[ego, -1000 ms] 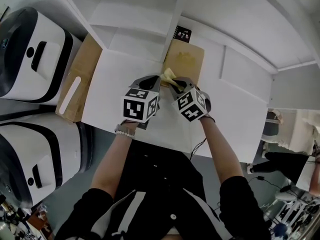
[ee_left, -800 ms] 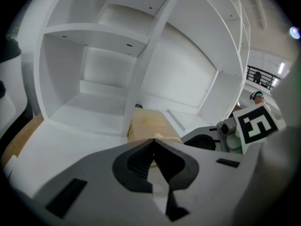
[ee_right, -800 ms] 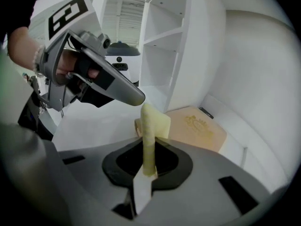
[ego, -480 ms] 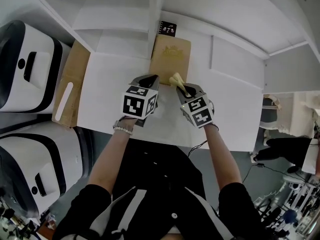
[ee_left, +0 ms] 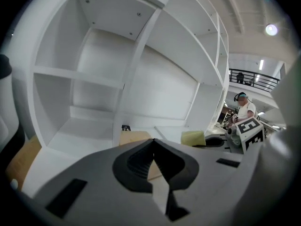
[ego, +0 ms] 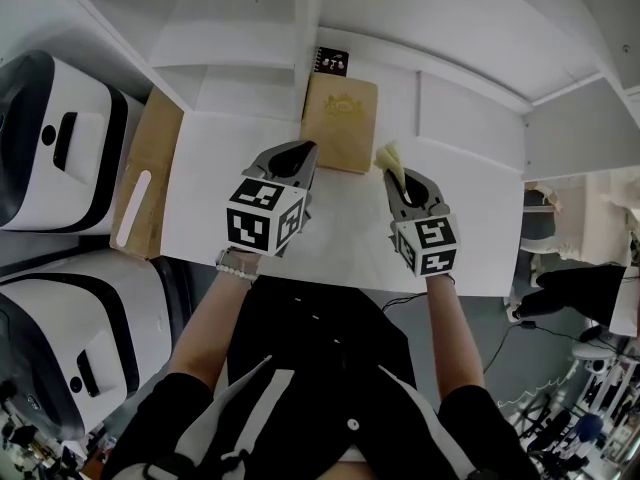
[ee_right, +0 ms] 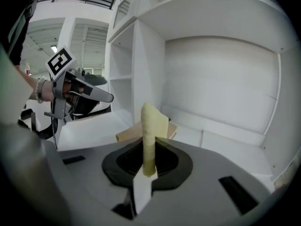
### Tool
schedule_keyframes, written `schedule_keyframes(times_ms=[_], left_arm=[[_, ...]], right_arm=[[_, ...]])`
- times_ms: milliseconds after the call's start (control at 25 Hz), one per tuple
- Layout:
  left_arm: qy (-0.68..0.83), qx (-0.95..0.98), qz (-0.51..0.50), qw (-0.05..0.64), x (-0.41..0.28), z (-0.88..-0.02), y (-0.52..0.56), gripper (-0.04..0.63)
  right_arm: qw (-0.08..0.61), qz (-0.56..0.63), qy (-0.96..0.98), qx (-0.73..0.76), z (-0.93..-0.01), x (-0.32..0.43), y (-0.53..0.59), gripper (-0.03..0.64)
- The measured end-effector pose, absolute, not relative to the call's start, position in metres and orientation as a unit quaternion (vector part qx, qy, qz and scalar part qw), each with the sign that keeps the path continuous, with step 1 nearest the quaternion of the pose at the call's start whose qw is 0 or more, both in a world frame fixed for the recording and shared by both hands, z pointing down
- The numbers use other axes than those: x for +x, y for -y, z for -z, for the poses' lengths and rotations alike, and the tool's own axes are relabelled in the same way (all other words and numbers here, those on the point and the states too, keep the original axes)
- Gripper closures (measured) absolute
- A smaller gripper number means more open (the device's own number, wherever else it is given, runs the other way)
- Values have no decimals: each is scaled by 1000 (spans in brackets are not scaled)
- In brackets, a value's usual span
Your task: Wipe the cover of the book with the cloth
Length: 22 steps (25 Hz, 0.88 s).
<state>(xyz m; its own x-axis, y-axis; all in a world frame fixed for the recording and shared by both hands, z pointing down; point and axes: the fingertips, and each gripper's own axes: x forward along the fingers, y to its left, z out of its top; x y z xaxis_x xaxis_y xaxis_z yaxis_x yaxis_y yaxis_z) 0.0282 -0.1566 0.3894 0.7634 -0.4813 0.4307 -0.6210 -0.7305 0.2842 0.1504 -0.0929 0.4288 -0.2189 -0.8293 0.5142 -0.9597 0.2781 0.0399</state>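
Observation:
A tan book lies flat on the white shelf surface, its far end near a small black card. My right gripper is shut on a folded yellow cloth, held off the book to its right; the cloth stands up between the jaws, with the book behind it. My left gripper is shut and empty, hovering at the book's near left corner. In the left gripper view the book shows past the closed jaws and the cloth at right.
A white shelving unit rises behind the surface. A brown cardboard piece leans at the left beside white-and-black machines. In the left gripper view a person stands far off at right.
My right gripper has carried the cloth off the book, to the right and up. The left gripper rose slightly and stays by the book's left corner.

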Motion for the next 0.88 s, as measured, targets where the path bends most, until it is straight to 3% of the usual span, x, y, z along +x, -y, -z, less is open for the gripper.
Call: schedule_keyframes(times_ms=[400, 880], left_arm=[[317, 930, -104, 152, 8, -315, 140, 594], [319, 935, -99, 118, -12, -286, 124, 594]], right_arm=[[132, -66, 784, 602, -325, 120, 83, 583], [95, -58, 819, 563, -294, 71, 75, 583]])
